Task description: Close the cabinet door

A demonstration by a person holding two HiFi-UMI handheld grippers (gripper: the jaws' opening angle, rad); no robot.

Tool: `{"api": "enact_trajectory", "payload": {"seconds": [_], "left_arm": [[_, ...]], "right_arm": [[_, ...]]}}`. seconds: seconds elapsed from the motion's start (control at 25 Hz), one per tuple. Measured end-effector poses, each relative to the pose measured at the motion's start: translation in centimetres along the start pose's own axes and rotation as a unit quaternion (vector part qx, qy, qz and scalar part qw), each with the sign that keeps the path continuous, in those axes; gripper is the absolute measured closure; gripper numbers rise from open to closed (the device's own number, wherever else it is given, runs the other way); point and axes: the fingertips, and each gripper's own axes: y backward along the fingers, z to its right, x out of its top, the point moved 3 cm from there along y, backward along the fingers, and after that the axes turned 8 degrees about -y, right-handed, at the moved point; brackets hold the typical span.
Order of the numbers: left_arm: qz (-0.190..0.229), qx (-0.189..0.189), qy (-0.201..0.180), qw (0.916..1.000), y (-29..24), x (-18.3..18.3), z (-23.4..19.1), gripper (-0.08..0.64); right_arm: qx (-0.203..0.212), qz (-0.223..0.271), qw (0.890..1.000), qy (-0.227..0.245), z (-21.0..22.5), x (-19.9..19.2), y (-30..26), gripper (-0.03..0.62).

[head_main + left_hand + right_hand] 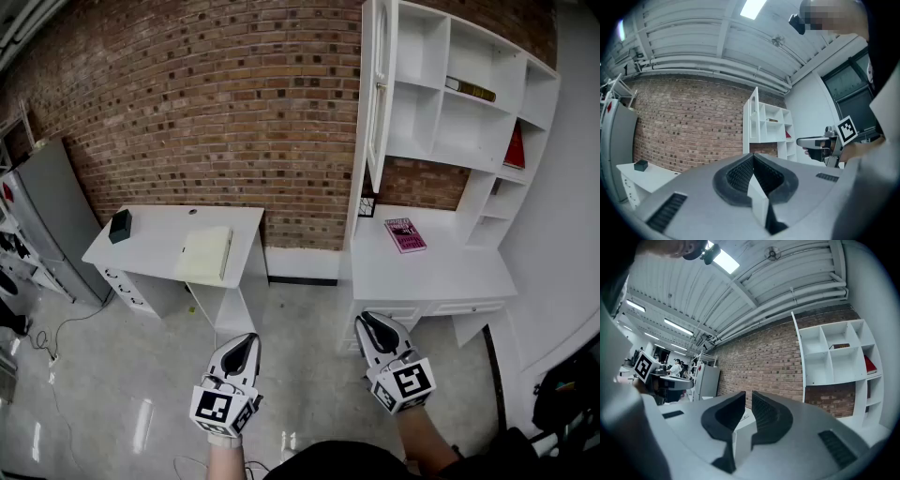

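The white cabinet (459, 103) stands on a white desk (441, 272) at the right, against the brick wall. Its door (378, 94) is swung open toward me and shows nearly edge-on; I also see the door (753, 119) in the left gripper view and the door (799, 362) in the right gripper view. Both grippers hang low in front of me, far from the cabinet and holding nothing. My left gripper (246, 337) is shut, its pads touching (752, 155). My right gripper (368, 319) shows a narrow gap between its jaws (748, 393).
A pink book (404, 234) lies on the cabinet's desk, and books sit on the shelves (469, 89). At left is a second white desk (159, 239) with a black box (120, 225) and a cream pad (206, 253). A grey fridge (52, 216) stands far left.
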Motion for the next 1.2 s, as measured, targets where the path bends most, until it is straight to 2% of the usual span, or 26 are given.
{"api": "enact_trajectory", "payload": {"seconds": [0.36, 0.64, 0.92, 1.2], "left_arm": [[-0.002, 0.000, 0.011, 0.9999, 1.9, -1.2, -4.6, 0.552], [0.013, -0.009, 0.023, 0.9996, 2.8, -2.4, -8.7, 0.552], [0.011, -0.027, 0.023, 0.9993, -0.6, -3.2, -9.8, 0.552], [0.013, -0.047, 0.011, 0.9987, -8.7, -4.6, -10.5, 0.552]], "right_arm": [[-0.006, -0.002, 1.000, -0.002, -3.2, -0.8, -3.2, 0.538], [-0.028, 0.018, 0.999, -0.020, -4.2, 0.1, -5.4, 0.538], [-0.057, 0.017, 0.998, -0.026, -1.1, -0.3, -8.1, 0.537], [-0.075, 0.036, 0.996, -0.033, 5.3, -0.4, -12.0, 0.538]]}}
